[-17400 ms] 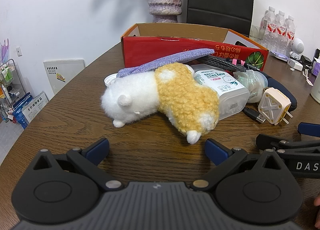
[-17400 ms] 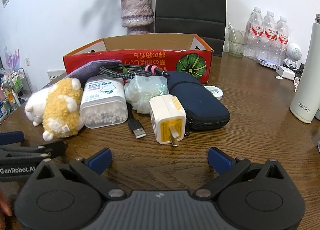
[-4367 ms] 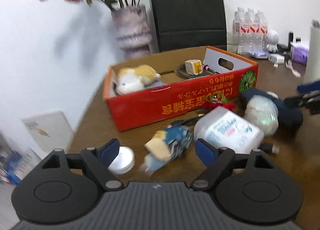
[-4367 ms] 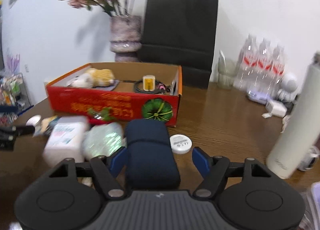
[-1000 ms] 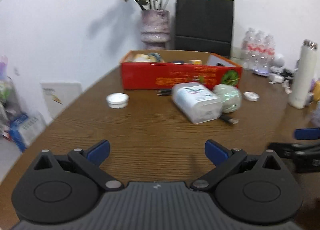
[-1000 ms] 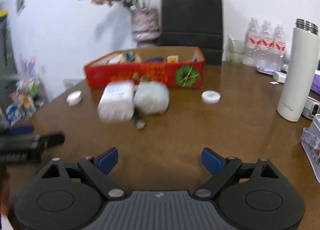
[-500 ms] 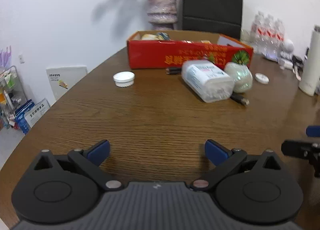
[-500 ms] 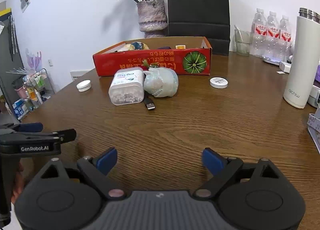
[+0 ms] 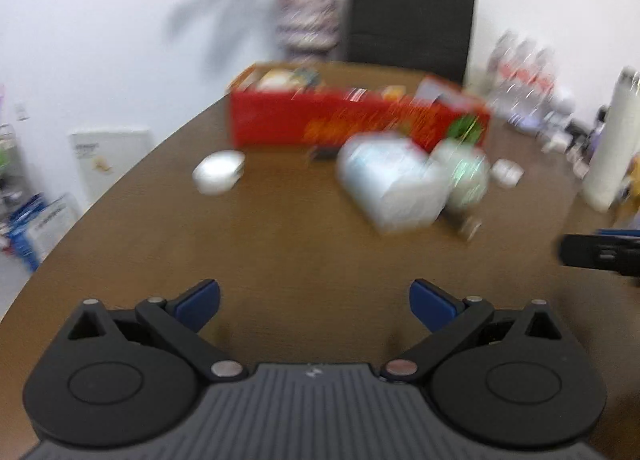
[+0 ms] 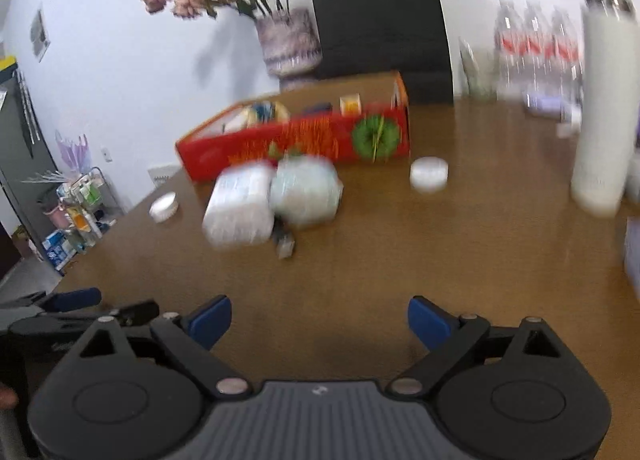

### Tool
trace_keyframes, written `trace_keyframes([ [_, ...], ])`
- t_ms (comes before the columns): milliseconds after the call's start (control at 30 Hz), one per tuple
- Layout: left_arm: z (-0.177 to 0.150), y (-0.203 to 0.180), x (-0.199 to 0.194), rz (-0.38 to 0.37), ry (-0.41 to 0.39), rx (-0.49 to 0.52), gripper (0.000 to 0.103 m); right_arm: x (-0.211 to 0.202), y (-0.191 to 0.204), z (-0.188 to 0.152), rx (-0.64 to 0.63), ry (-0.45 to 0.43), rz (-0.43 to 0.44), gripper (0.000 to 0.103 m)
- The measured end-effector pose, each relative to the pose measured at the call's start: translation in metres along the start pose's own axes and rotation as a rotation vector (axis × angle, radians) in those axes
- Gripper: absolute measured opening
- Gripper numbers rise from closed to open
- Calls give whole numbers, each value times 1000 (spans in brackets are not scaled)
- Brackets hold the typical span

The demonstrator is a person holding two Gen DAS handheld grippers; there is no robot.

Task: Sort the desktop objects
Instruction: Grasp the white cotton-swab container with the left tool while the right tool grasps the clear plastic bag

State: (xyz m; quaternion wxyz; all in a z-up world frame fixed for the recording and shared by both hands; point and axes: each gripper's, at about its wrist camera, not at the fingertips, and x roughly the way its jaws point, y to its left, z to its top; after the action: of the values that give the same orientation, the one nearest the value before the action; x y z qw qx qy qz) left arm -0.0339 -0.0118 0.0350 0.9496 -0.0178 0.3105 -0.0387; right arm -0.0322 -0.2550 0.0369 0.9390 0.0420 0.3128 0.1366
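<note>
Both views are blurred by motion. The red cardboard box point(image 9: 356, 120) point(image 10: 296, 136) stands at the far side of the brown table with several items inside. In front of it lie a clear cotton-swab box point(image 9: 390, 186) point(image 10: 240, 208), a pale crinkly bag point(image 9: 462, 172) point(image 10: 306, 190) and a cable's USB plug point(image 10: 285, 246). Two white round lids lie apart: one on the left point(image 9: 218, 172) point(image 10: 163, 207), one on the right point(image 9: 507, 172) point(image 10: 429, 174). My left gripper point(image 9: 314, 302) is open and empty. My right gripper point(image 10: 319, 320) is open and empty. Both hover near the table's front.
A tall white flask point(image 9: 610, 140) point(image 10: 604, 100) stands at the right. Water bottles point(image 10: 536, 48), a flower vase point(image 10: 288, 40) and a black paper bag point(image 10: 380, 20) stand behind the box. A cluttered rack point(image 10: 76, 212) stands off the table's left edge.
Both cameras have swung and the views have gone blurred. The grippers stay open and empty. The objects on the table have not moved.
</note>
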Motion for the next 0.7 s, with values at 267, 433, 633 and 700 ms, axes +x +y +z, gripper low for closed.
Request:
trace_keyframes([
  [267,57,-42,48,7,-96,81,103,92,-17,85,37,63,130,84],
  [433,52,-51,61,1,-59,48,103,117,-25,68,97,117,194,37],
  [633,51,-73,79,112,-77,127,97,112,-25,61,67,92,183,27],
  [700,52,-70,79,62,-62,88,71,107,-32,60,80,77,146,26],
])
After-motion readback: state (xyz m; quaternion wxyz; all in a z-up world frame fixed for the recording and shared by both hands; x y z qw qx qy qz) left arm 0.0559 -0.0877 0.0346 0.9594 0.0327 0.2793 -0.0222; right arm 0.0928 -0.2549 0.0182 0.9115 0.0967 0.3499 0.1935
